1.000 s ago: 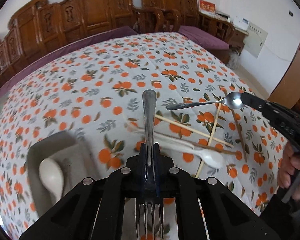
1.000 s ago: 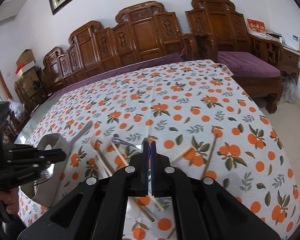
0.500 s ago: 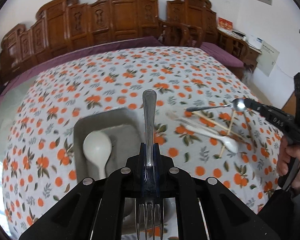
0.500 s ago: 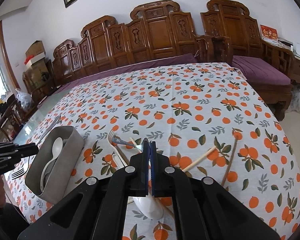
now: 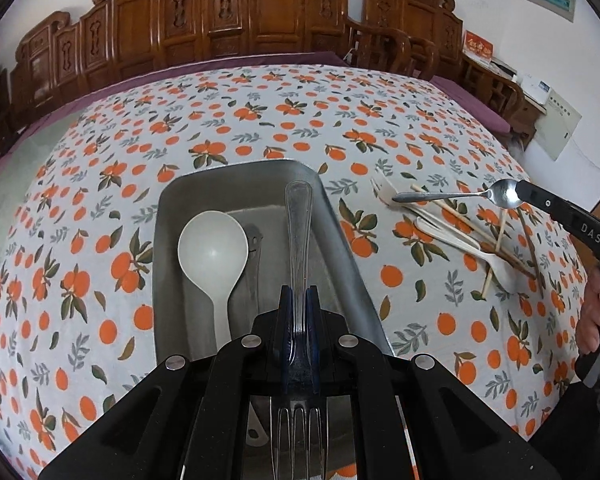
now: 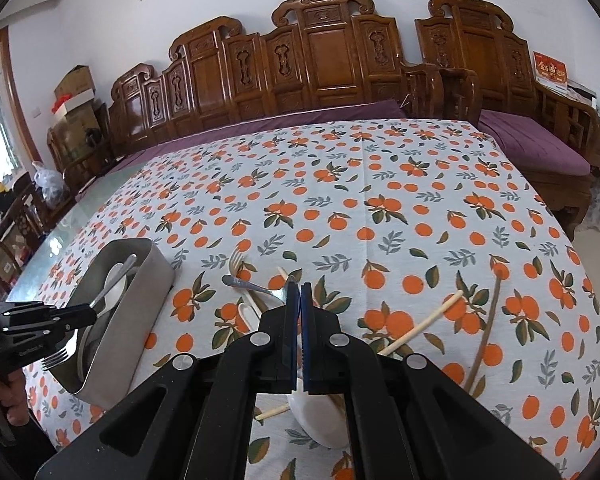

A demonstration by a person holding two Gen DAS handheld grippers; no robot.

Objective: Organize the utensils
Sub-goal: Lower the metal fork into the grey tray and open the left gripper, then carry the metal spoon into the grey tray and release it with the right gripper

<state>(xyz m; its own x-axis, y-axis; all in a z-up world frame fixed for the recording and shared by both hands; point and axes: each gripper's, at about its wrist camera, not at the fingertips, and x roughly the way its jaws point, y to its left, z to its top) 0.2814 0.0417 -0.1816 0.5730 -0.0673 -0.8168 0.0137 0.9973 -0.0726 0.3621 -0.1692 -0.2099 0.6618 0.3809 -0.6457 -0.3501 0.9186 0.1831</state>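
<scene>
My left gripper is shut on a metal fork, handle pointing forward over the grey metal tray. A white plastic spoon lies in the tray. My right gripper is shut on a small metal spoon, held above the pile; the spoon and gripper show at the right of the left wrist view. The tray and left gripper show at left in the right wrist view.
A pile of wooden chopsticks, a white plastic spoon and a pale fork lies on the orange-patterned tablecloth right of the tray. More chopsticks lie right of my right gripper. Carved wooden chairs line the far side.
My left gripper has carried the fork leftward until it is over the tray. My right gripper keeps hold of the small spoon above the pile.
</scene>
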